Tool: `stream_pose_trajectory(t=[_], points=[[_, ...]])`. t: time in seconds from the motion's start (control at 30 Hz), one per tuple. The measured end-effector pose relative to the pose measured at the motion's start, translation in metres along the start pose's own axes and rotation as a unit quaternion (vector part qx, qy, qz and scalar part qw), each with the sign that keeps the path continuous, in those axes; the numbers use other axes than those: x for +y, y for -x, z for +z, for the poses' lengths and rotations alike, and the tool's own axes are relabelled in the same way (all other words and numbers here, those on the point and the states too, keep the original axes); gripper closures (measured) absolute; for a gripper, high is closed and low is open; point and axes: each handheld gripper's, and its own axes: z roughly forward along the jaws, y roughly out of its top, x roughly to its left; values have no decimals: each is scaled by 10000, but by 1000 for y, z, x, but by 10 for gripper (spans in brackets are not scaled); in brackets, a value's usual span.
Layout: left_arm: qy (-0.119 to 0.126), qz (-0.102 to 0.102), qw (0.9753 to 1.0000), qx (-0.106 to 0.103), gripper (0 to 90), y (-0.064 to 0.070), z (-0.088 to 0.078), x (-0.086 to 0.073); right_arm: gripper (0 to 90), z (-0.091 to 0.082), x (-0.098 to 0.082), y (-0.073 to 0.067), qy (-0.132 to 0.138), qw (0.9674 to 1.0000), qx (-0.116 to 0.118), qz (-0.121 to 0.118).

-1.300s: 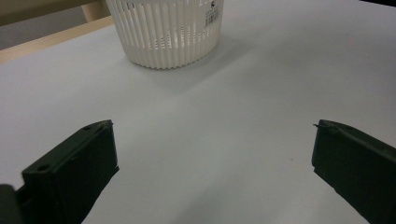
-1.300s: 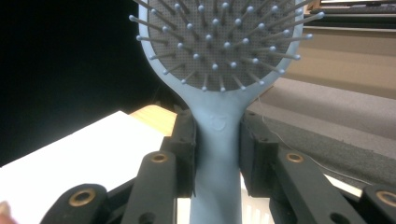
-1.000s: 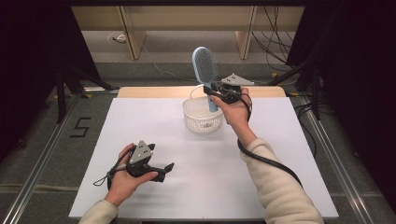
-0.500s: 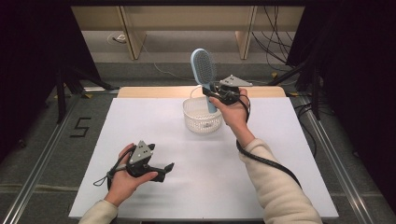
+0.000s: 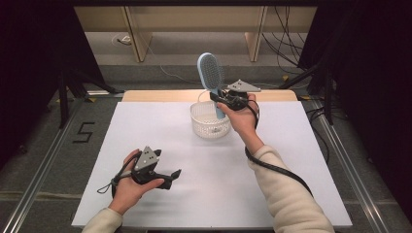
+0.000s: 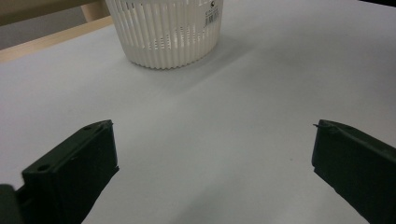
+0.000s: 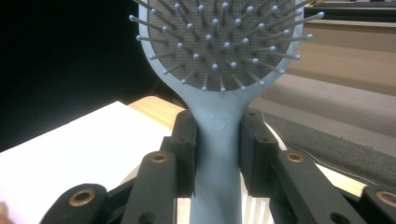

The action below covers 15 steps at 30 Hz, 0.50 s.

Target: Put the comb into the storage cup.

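Holding steady over the basket (image 5: 210,120): right claw (image 5: 219,100) clamped on the neck of the blue hairbrush (image 5: 211,77), head up, handle tip pointing down into the basket's open top. Looks like a drop-in being lined up, gripped at the narrow neck so the wide head stays clear of the jaws and the slim end goes in first. From the right gripper view, both black jaws pressed flat against either side of the hairbrush (image 7: 217,135) neck, bristle face turned toward the camera (a firm, centred pinch, by the look of it).

Resting low near the front of the desk (image 5: 145,204): left claw (image 5: 175,174), jaws wide apart and nothing between them, parked well away from the action, probably just keeping out of the way. From the left gripper view, jaws spread to either edge with bare white desk (image 6: 210,140) between, and the basket (image 6: 164,32) well ahead.

Textures now: hairbrush smooth, matte, pale-blue plastic, oval paddle head with a dark grey cushion and ball-tipped pins. Basket white, round, slightly tapered, walls slotted with thin vertical ribs, small barcode sticker near the rim. Desk surface flat, white, matte, with a strip of bare wood along the far edge.
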Motion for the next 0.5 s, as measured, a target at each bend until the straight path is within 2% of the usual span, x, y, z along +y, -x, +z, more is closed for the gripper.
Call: stream_pose_trajectory(t=[0.5], points=[[-3,7,10000,-6,0,0,0,0,704,3,-7,0,-77,10000,-8,2]])
